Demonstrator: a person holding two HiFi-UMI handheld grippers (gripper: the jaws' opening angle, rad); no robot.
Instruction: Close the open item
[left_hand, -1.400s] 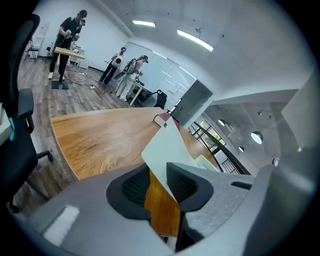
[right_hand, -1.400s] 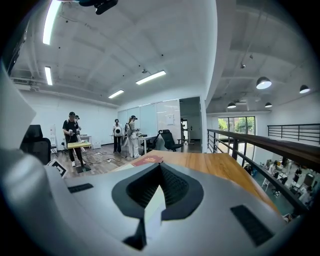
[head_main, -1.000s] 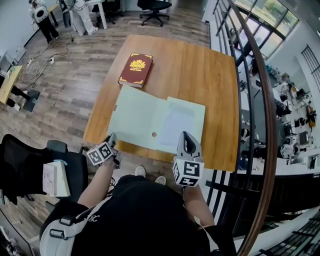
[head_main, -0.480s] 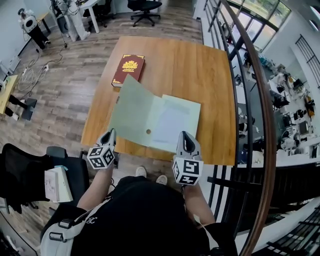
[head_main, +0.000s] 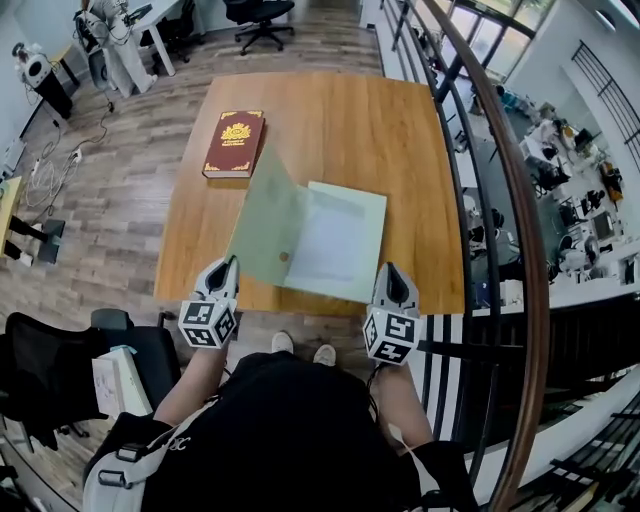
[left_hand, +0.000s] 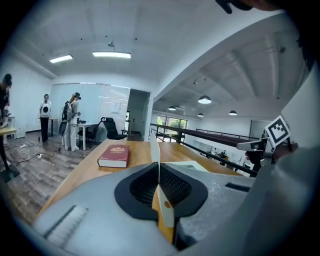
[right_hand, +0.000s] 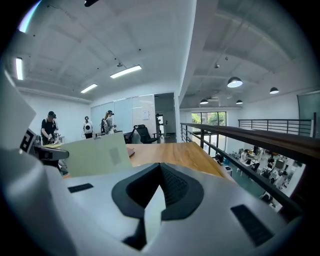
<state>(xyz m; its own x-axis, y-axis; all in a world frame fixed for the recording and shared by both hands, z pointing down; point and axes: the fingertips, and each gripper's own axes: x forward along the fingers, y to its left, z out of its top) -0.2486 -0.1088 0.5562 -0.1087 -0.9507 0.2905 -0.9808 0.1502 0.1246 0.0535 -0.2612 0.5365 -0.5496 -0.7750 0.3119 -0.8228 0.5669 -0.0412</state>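
Fingers of the left gripper (head_main: 228, 264) pinch the raised left cover of the green folder (head_main: 325, 240). The right gripper (head_main: 388, 274) has its fingers clamped on the flat right corner. The folder lies half-open on the bench (head_main: 405, 140), just beside the red book (head_main: 234, 143).

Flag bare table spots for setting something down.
Bare table: far half right of the red book, beyond the folder; strips either side of the folder. Crowded: near edge, folder plus left tongs and right tongs.

Black top (head_main: 285, 430), grey shoulder strap (head_main: 150, 456); grey left tongs (head_main: 229, 263) and right tongs (head_main: 390, 271), black-and-white marker cubes (head_main: 208, 323).
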